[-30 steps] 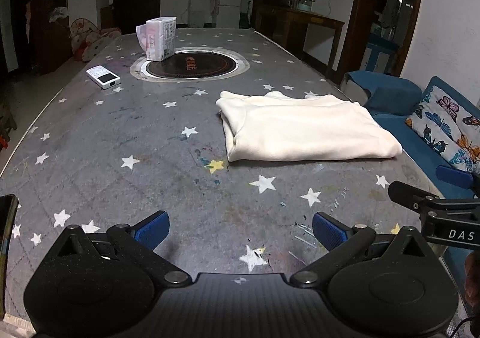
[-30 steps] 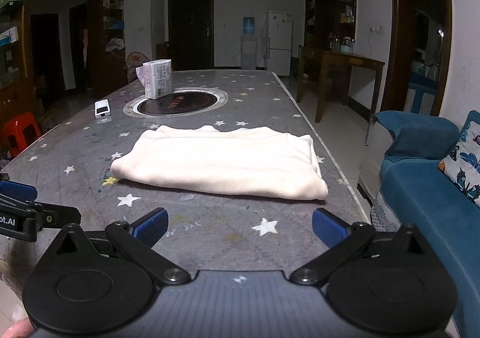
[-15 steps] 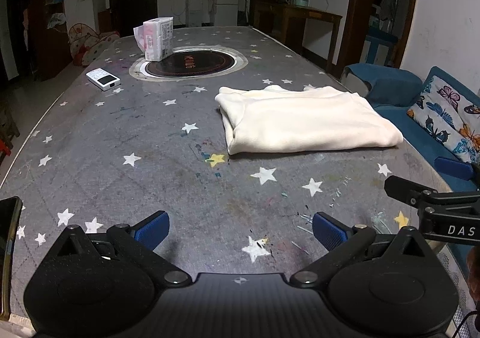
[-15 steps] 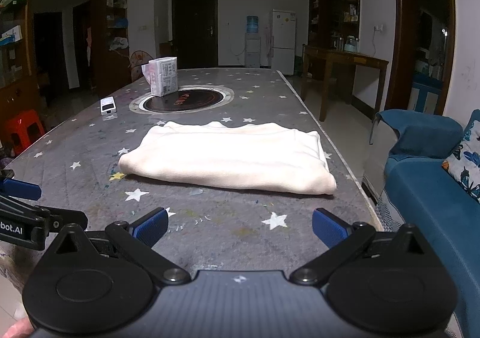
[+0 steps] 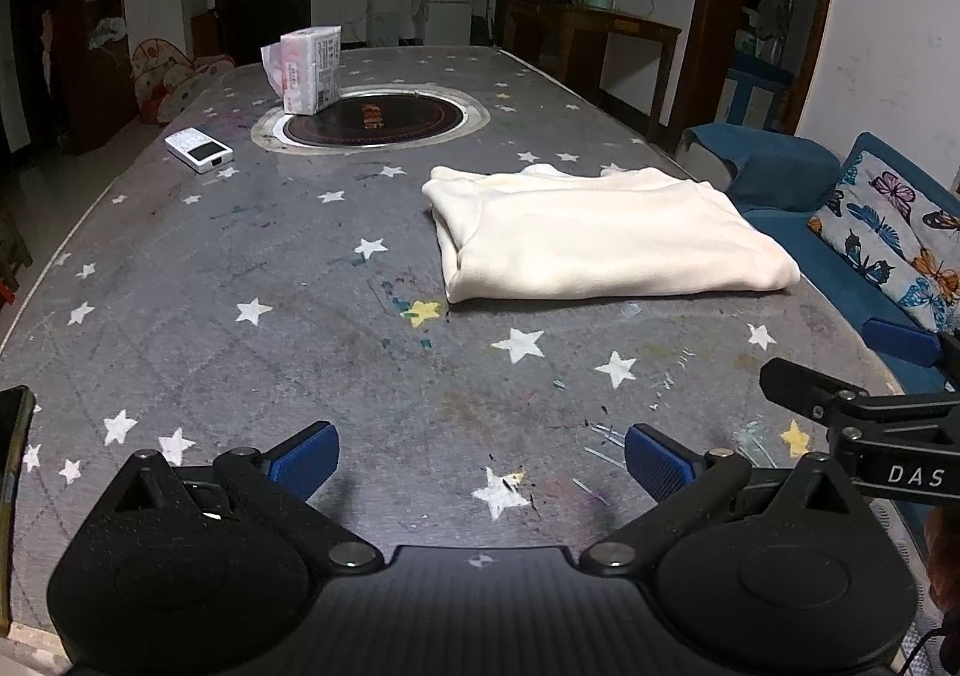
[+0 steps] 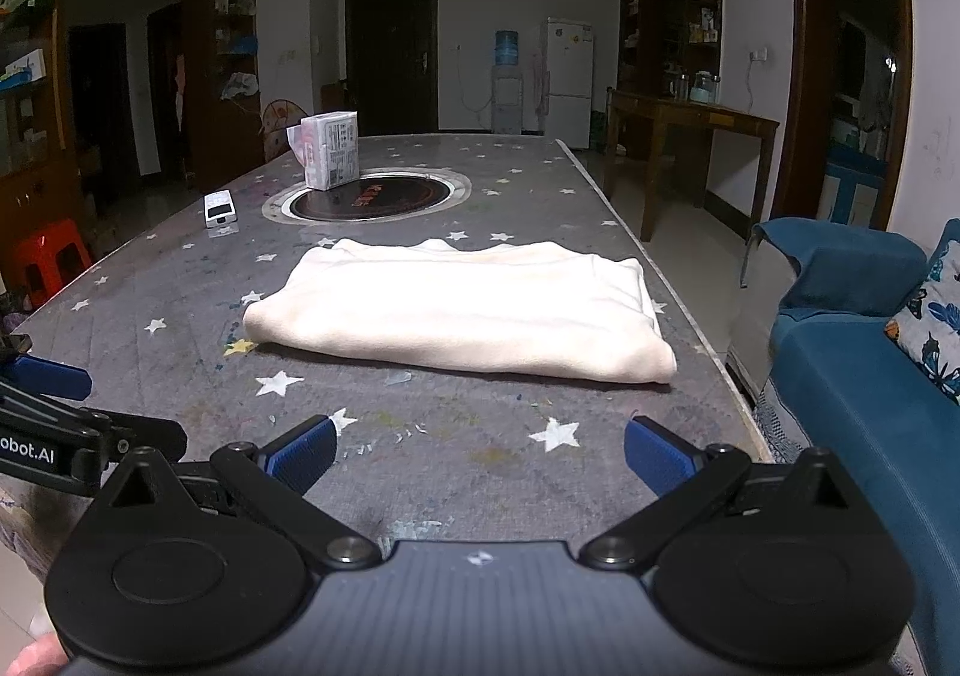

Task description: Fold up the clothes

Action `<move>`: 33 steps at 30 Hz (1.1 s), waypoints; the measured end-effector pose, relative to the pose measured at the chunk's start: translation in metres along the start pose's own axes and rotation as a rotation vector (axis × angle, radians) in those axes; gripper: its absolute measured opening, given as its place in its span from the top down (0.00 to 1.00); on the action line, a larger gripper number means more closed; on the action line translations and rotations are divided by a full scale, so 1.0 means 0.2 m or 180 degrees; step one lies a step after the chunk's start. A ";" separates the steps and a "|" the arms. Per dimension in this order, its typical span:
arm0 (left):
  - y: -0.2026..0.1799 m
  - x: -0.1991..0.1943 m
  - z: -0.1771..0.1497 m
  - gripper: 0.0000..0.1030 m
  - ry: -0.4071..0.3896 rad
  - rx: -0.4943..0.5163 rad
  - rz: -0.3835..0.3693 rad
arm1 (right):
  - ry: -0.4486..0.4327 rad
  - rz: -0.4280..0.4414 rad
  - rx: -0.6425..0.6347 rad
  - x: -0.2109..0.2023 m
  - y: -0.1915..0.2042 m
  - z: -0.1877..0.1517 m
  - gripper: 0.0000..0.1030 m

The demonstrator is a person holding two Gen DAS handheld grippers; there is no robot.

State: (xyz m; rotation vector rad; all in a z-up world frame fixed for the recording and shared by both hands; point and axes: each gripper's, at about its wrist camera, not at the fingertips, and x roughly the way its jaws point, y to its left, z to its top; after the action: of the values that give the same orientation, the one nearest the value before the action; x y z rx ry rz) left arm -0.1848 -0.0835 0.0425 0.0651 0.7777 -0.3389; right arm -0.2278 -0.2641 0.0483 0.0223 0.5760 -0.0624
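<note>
From the left wrist view, the left gripper [image 5: 477, 457] sits low over the near edge of the star-printed table [image 5: 252, 268], its 2 blue-padded fingers [image 5: 303, 457] spread wide with nothing between them. The cream garment [image 5: 606, 238] lies at about 1 o'clock from this gripper, well apart from it, already folded into a flat oblong with a doubled edge facing left; its placement near the table's right edge likely keeps it within reach of both tools. At 3 o'clock, the right gripper [image 5: 840, 370] enters frame, also clear of the cloth. A tissue pack [image 5: 311, 70] stands at 11 o'clock on the rim of the inset round hob [image 5: 375, 121], and a small white device [image 5: 198, 150] lies just beside them at 10 o'clock; all 3 are well apart from the garment and pose no obstruction. From the right wrist view, the right gripper [image 6: 477, 451] is likewise released, jaws wide, holding nothing. The garment [image 6: 462, 310] lies at 12 o'clock, its rounded fold line towards the camera. The left gripper [image 6: 72, 412] shows at 9 o'clock. Judgement: with both tools empty and standing off from a compact bundle, the fold appears complete or nearly so; 1 further halving remains possible.
</note>
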 end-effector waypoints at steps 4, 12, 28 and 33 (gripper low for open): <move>0.00 0.02 0.01 0.00 0.0010 0.0007 0.0012 | 0.0031 -0.0004 -0.0014 0.02 0.00 0.01 0.00; 0.01 0.04 0.03 0.00 0.0022 0.0012 0.0061 | 0.0079 0.0007 -0.0047 0.05 0.02 0.01 0.00; 0.02 0.08 0.05 0.00 0.0099 0.0028 0.0091 | 0.0117 0.0043 -0.0058 0.10 0.03 0.03 0.00; 0.01 0.08 0.05 0.00 0.0094 0.0040 0.0101 | 0.0112 0.0039 -0.0053 0.10 0.03 0.03 0.00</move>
State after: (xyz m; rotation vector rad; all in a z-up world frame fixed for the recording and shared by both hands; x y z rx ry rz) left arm -0.1659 -0.0876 0.0379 0.0944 0.8030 -0.3132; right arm -0.2073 -0.2594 0.0433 0.0109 0.6116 -0.0455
